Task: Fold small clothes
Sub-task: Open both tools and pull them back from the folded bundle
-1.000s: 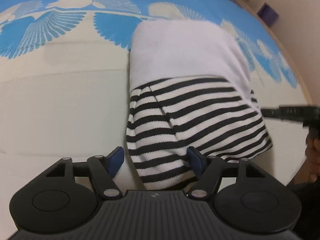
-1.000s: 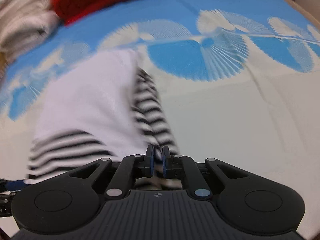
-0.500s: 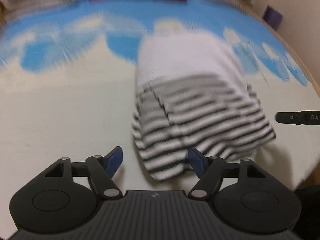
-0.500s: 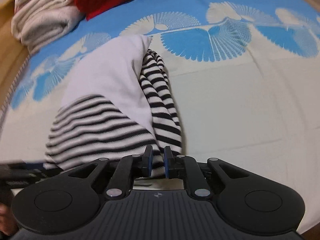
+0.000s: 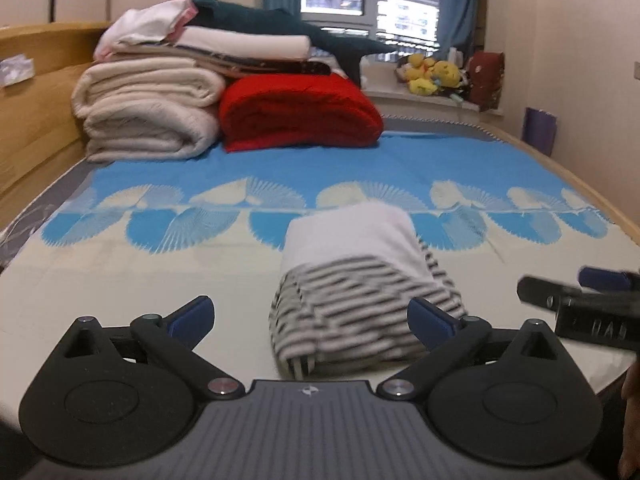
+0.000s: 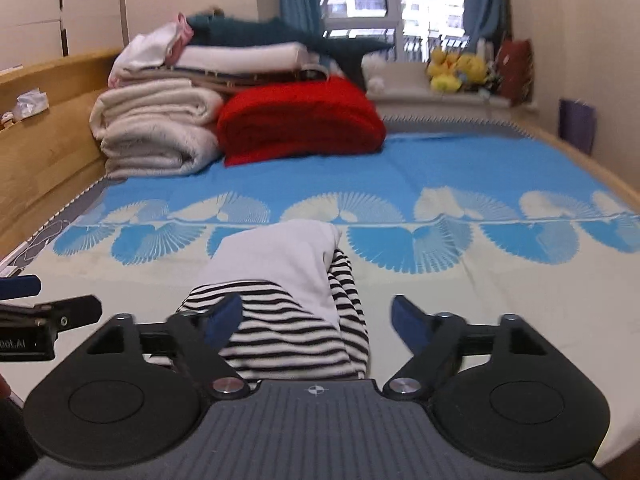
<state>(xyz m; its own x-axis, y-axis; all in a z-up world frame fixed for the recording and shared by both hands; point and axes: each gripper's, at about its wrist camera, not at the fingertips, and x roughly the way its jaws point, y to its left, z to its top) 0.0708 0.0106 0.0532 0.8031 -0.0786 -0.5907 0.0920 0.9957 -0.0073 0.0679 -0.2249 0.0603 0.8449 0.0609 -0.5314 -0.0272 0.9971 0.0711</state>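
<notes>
A small folded garment (image 5: 356,276), white with black-and-white striped parts, lies on the bed sheet (image 5: 140,280); it also shows in the right wrist view (image 6: 288,288). My left gripper (image 5: 310,316) is open and empty, just in front of the garment's near edge. My right gripper (image 6: 318,320) is open and empty, low over the garment's near striped end. Each gripper shows at the edge of the other's view: the right one (image 5: 580,300) and the left one (image 6: 40,312).
A stack of cream blankets (image 5: 148,112), a folded red blanket (image 5: 296,112) and more folded laundry (image 5: 240,44) sit at the bed's far end. A wooden headboard (image 5: 36,112) runs along the left. A windowsill holds plush toys (image 5: 432,72).
My right gripper has opened and let go of the striped garment. Both grippers have pulled back and tilted up, so the room's far end is in view.
</notes>
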